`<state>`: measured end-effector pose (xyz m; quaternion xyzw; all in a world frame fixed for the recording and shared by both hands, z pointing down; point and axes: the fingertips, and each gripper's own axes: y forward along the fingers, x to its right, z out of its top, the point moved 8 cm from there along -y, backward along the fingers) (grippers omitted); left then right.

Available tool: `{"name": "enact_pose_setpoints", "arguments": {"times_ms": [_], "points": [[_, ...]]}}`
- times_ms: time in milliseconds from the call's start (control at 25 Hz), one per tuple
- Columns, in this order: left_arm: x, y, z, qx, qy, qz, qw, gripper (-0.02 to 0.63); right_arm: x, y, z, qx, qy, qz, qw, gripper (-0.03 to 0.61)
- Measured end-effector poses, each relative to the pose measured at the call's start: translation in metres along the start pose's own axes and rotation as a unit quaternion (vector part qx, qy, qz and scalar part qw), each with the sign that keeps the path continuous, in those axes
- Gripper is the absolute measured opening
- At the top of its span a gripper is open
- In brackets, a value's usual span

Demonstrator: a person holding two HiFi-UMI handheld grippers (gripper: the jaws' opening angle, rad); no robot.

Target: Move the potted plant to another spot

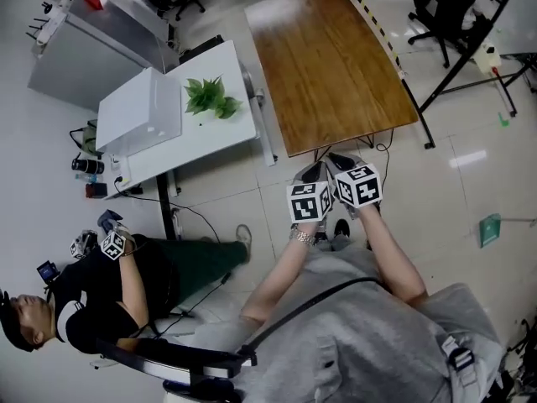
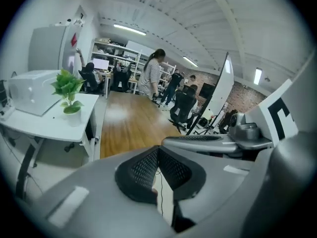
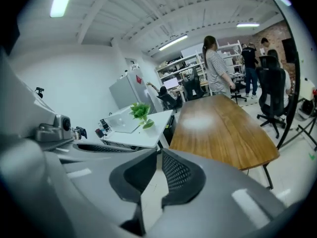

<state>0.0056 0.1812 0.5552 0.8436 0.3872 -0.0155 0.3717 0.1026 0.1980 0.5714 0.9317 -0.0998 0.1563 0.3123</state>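
Note:
The potted plant (image 1: 211,97), small and leafy green in a white pot, stands on the white table (image 1: 231,133). It shows at the left in the left gripper view (image 2: 68,88) and left of centre in the right gripper view (image 3: 140,112). My left gripper (image 1: 314,175) and right gripper (image 1: 340,163) hang side by side in the air, at the near end of the wooden table (image 1: 327,65). They are well away from the plant. The left gripper (image 2: 158,150) is shut with nothing in it. The right gripper (image 3: 159,153) is likewise shut and empty.
A white box-like appliance (image 1: 143,112) sits on the white table beside the plant. A person (image 1: 126,284) sits low at the left, by cables and gear on the floor. Office chairs (image 1: 445,7) stand at the far right. A person in a striped top (image 3: 215,68) stands beyond the wooden table.

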Motion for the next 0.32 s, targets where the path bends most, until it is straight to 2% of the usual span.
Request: {"name": "enact_pose_setpoints", "arguments": {"times_ms": [160, 320], "points": [[-0.006, -0.019, 0.001, 0.009, -0.003, 0.0, 1.0, 0.017, -0.014, -0.008, 0.013, 0.012, -0.015, 0.013, 1.0, 0.02], [-0.026, -0.04, 0.008, 0.033, 0.008, 0.023, 0.9992, 0.017, -0.033, -0.004, 0.009, -0.002, -0.03, 0.02, 0.999, 0.02]]}}
